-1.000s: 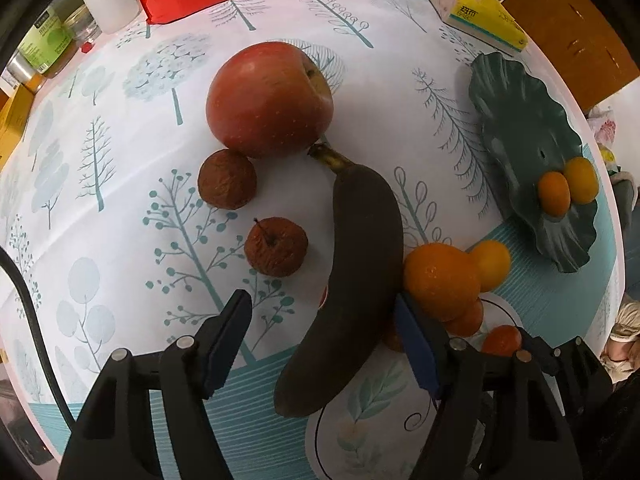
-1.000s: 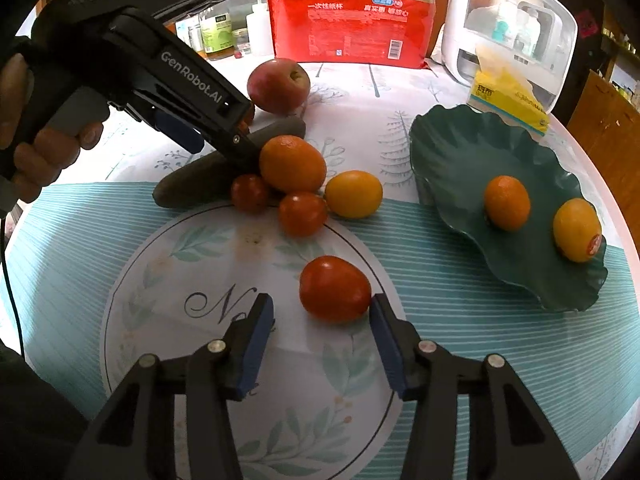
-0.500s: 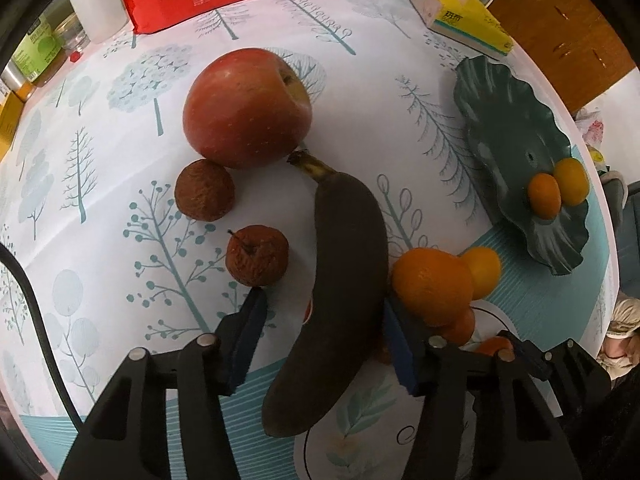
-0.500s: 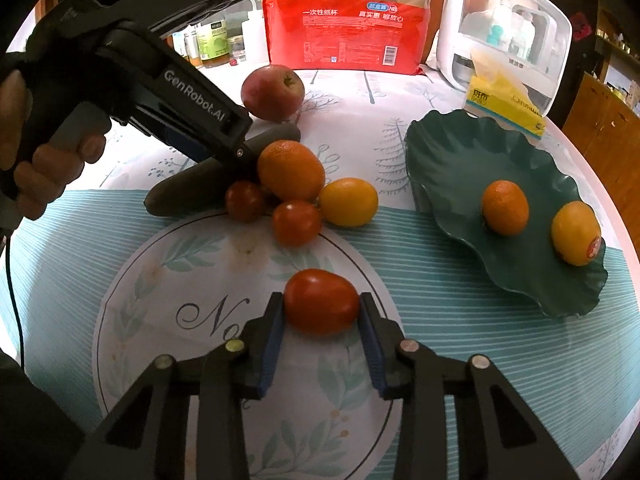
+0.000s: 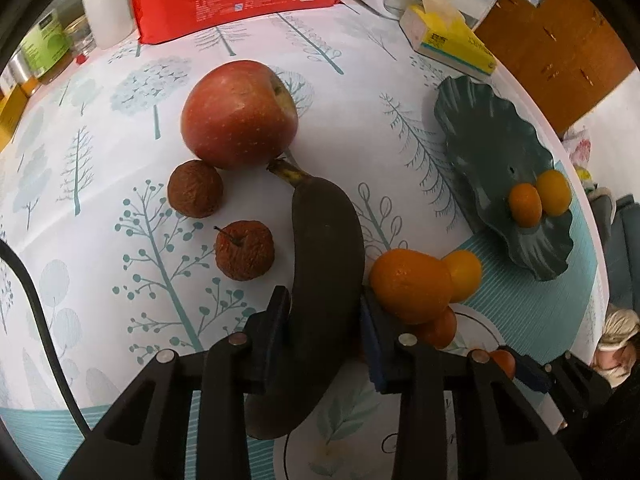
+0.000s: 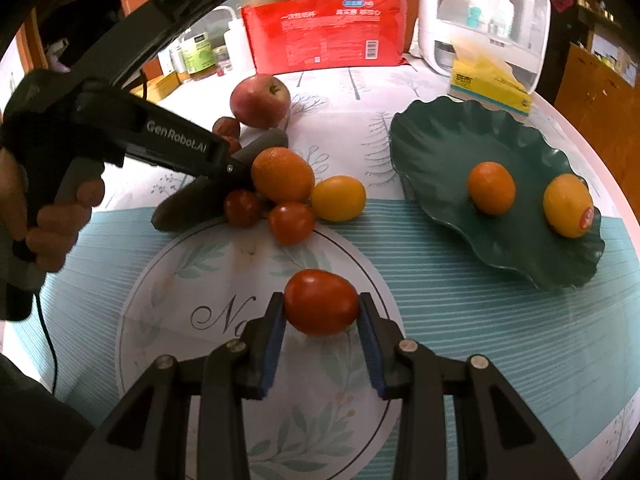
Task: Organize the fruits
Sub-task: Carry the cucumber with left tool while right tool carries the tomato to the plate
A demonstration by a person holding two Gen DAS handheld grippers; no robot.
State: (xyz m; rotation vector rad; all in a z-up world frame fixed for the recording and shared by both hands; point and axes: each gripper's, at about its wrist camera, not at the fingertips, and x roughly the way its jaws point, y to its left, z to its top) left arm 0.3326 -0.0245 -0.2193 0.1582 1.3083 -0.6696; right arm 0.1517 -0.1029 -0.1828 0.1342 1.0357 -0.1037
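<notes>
Left tool (image 5: 324, 320): narrowed onto the blackened banana (image 5: 320, 280), a pad touching each flank near mid-length. The banana lies on the counter (image 5: 360, 80), stem toward 12 o'clock and touching the apple (image 5: 239, 114).

Right tool (image 6: 320, 312): closed on a red tomato (image 6: 321, 302), both pads against its sides. Whether it has left the counter cannot be told.

Dish (image 6: 432, 148): at 2 o'clock in the right view, holding an orange fruit (image 6: 491, 187) and a yellow one (image 6: 568, 205), apart from each other.

Loose fruit: a large orange (image 5: 410, 286) sits just beside the left tool's right pad, with a yellow fruit (image 5: 463, 276) and two small tomatoes (image 6: 291, 222) touching or near it. Two shrivelled brown fruits (image 5: 245, 250) lie at 10 o'clock of that tool.

Risks, as judged:
- The banana looks overripe and soft. Firm squeezing could split the skin or crush the flesh; a light hold could let it pivot, the long ends drooping.
- Lifting the banana may drag the orange with the pad and set the cluster rolling across the smooth cloth.
- The stem may nudge the apple as it rises.
- The tomato is round and smooth; it could squirt from the pads or bruise under pressure.
- Release into the dish risks knocking the two fruits there, or rolling off the wavy rim.
- The two tools work near each other; their paths could cross toward the dish.
</notes>
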